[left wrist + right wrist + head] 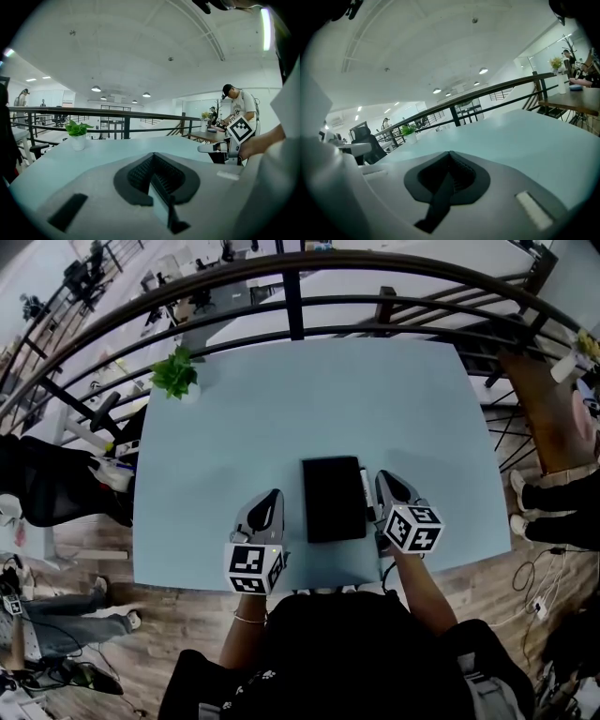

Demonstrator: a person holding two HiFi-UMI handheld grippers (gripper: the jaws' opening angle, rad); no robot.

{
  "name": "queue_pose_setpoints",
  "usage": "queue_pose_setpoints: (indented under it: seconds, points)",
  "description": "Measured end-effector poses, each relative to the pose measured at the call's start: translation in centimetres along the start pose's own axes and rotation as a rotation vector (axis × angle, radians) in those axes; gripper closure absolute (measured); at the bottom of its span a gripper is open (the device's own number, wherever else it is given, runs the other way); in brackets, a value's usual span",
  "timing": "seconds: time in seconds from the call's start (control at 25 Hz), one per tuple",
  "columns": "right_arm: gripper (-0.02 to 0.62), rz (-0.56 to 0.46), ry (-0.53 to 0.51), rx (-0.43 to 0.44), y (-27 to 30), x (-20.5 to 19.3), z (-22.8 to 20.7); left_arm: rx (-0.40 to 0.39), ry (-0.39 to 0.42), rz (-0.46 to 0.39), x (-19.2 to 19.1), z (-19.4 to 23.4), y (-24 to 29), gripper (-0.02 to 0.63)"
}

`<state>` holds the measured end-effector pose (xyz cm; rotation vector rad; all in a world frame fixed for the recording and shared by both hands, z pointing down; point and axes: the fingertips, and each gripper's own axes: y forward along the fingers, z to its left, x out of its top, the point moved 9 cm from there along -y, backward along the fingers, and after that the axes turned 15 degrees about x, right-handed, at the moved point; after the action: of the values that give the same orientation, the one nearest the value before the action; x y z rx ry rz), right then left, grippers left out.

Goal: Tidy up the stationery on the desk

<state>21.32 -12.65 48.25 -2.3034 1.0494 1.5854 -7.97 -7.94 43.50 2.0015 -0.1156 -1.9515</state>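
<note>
Pale blue desk [328,399], dark railing [375,261] behind, black notebook [333,499] between left gripper [273,495] and right gripper [387,478] — both clenched

Potted plant [174,374] far left; black railing [293,306] behind; wooden floor [84,549] below.

Smooth matt pale-blue desk top [281,409], matt black notebook [333,498], dark metal railing [293,296], wood-plank floor [178,615]

Most of the table [281,399] was left bare, with wide room across the far half. The way was blocked only by a black pad [333,498] near the front, a plant [175,374] at one far corner, and a rail [295,296] behind.
</note>
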Motion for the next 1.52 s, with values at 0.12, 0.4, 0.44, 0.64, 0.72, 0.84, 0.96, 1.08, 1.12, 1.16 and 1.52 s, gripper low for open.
queue_pose_setpoints:
  seconds: [0.12,0.4,0.44,0.64,0.72,0.84,0.96,1.08,1.12,1.16,1.52]
  points:
    - [0.585,-0.028,-0.053,0.019,-0.3,1.4,0.7,-0.015,0.003,-0.009,0.5,-0.4,0.3,0.612]
    - [0.586,-0.065,-0.201,0.045,-1.1,4.0,2.4,-0.046,0.019,-0.045,2.0,-1.5,0.6,0.612]
    - [0.584,-0.069,-0.215,0.048,-1.2,4.2,2.5,-0.051,0.021,-0.048,2.1,-1.7,0.6,0.612]
    - [0.586,-0.079,-0.251,0.053,-1.3,4.8,3.1,-0.057,0.024,-0.044,2.1,-2.1,0.8,0.612]
    - [0.586,-0.076,-0.252,0.062,-1.3,4.9,3.3,-0.061,0.029,-0.041,2.2,-2.3,0.7,0.612]
    - [0.586,-0.076,-0.257,0.072,-1.3,4.8,3.5,-0.061,0.025,-0.035,2.2,-2.3,0.8,0.612]
    - [0.586,-0.077,-0.271,0.071,-1.1,4.7,3.8,-0.059,0.02,-0.037,2.0,-2.2,0.8,0.612]
    - [0.586,-0.078,-0.275,0.063,-1.1,4.6,4.0,-0.057,0.022,-0.04,1.9,-2.0,0.7,0.612]
    - [0.586,-0.078,-0.276,0.065,-1.1,4.7,4.0,-0.056,0.022,-0.04,1.9,-2.1,0.7,0.612]
    - [0.586,-0.077,-0.277,0.067,-1.1,4.7,4.0,-0.055,0.022,-0.04,2.0,-2.1,0.7,0.612]
    - [0.586,-0.075,-0.272,0.068,-1.4,4.6,4.0,-0.05,0.02,-0.039,1.9,-2.2,0.5,0.612]
